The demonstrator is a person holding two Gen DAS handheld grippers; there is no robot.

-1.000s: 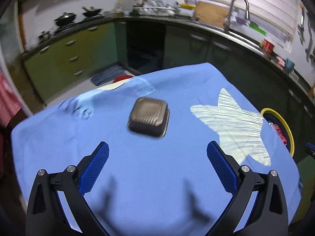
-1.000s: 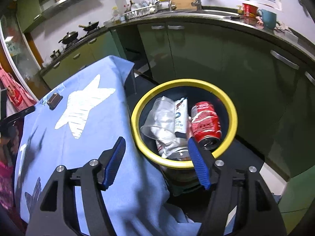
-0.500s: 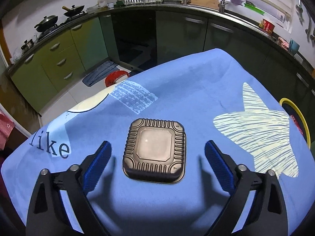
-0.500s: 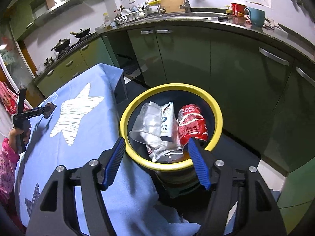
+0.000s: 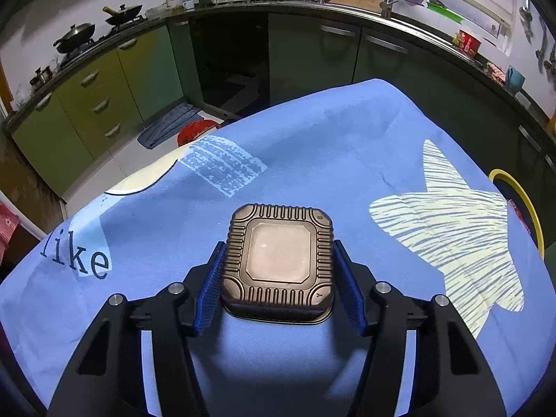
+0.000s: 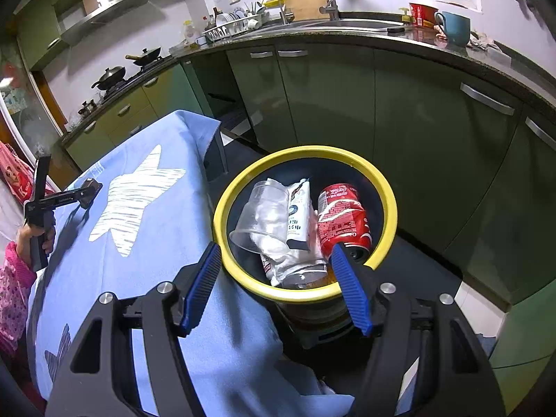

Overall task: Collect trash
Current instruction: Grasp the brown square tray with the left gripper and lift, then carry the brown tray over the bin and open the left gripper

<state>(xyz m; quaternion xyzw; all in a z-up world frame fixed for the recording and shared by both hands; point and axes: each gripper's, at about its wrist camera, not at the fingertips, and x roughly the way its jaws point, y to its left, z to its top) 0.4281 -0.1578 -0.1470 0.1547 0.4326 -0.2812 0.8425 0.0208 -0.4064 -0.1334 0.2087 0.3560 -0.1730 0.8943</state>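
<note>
A black ribbed food container (image 5: pixel 279 260) lies upside down on the blue tablecloth (image 5: pixel 347 139). My left gripper (image 5: pixel 278 245) straddles it; its jaws are closing, and both blue pads (image 5: pixel 212 278) lie against the container's sides. The right wrist view catches that gripper (image 6: pixel 87 191) far left, held by a person's hand (image 6: pixel 34 239). My right gripper (image 6: pixel 274 253) hovers open over the near rim of the yellow-rimmed trash bin (image 6: pixel 222 208) with nothing between its fingers. The bin holds a red cola can (image 6: pixel 342 215), a clear plastic cup (image 6: pixel 260 215) and a white wrapper (image 6: pixel 299 212).
The bin's rim (image 5: pixel 521 187) stands just past the table's right edge. Green kitchen cabinets (image 6: pixel 330 104) and a counter with a sink wrap around behind. A red object (image 5: pixel 194 130) and a grey mat (image 5: pixel 166 121) lie on the floor beyond the table.
My left gripper moved forward and down over the container, and its jaws narrowed from wide open until the pads met the container's sides. The right gripper stayed over the bin.
</note>
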